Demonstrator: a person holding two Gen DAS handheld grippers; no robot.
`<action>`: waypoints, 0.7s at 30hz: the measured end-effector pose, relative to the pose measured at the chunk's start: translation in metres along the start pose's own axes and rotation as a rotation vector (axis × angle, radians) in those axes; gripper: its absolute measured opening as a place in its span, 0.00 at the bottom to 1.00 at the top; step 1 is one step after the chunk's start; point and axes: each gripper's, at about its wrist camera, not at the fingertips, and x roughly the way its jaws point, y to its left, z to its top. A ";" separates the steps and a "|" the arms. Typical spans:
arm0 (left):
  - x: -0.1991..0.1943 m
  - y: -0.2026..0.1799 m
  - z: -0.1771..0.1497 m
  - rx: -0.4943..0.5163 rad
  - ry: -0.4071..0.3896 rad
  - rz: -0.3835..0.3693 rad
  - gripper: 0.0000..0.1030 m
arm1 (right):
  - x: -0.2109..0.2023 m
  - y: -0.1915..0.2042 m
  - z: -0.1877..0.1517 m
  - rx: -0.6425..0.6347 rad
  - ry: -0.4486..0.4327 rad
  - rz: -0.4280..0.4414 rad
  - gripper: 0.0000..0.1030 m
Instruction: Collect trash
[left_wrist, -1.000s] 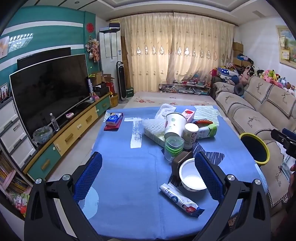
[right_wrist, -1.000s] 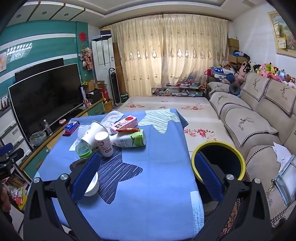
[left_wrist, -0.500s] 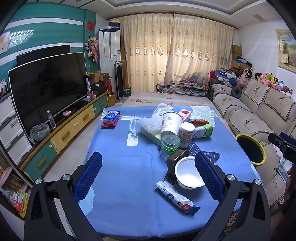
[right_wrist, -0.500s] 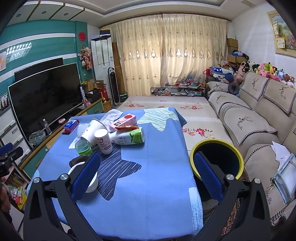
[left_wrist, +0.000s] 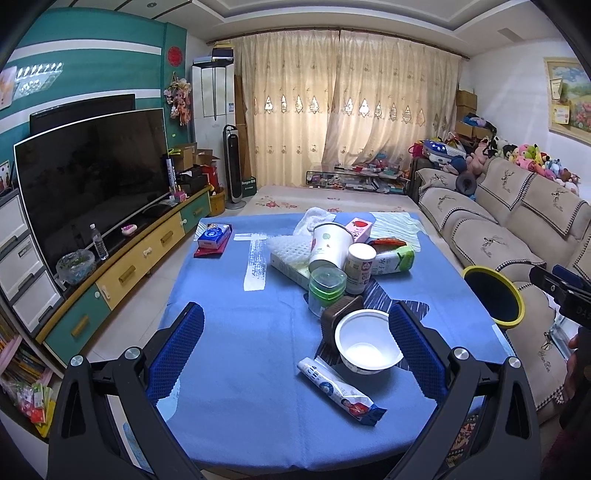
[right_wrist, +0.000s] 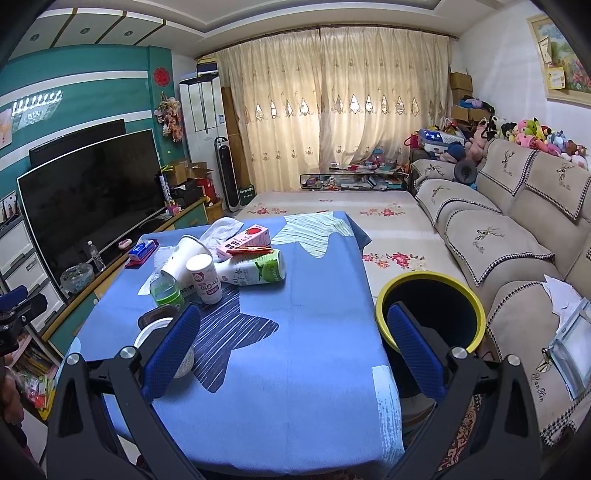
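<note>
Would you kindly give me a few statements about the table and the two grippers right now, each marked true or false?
1. The left gripper is open and holds nothing. True.
2. The white bowl lies inside the bin. False: it sits on the blue tablecloth.
3. The bin has a yellow rim. True.
4. The right gripper is shut on the green carton. False: it is open and empty.
5. The carton stands upright. False: it lies on its side.
</note>
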 end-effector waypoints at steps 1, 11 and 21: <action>0.000 -0.001 0.000 0.001 -0.001 -0.001 0.96 | -0.001 0.000 -0.001 -0.001 -0.002 0.001 0.94; -0.008 0.002 -0.001 -0.006 -0.016 -0.001 0.96 | -0.006 0.004 -0.001 -0.009 -0.008 0.006 0.94; -0.004 0.000 -0.002 -0.008 -0.008 -0.004 0.96 | -0.003 0.007 -0.002 -0.007 0.001 0.010 0.94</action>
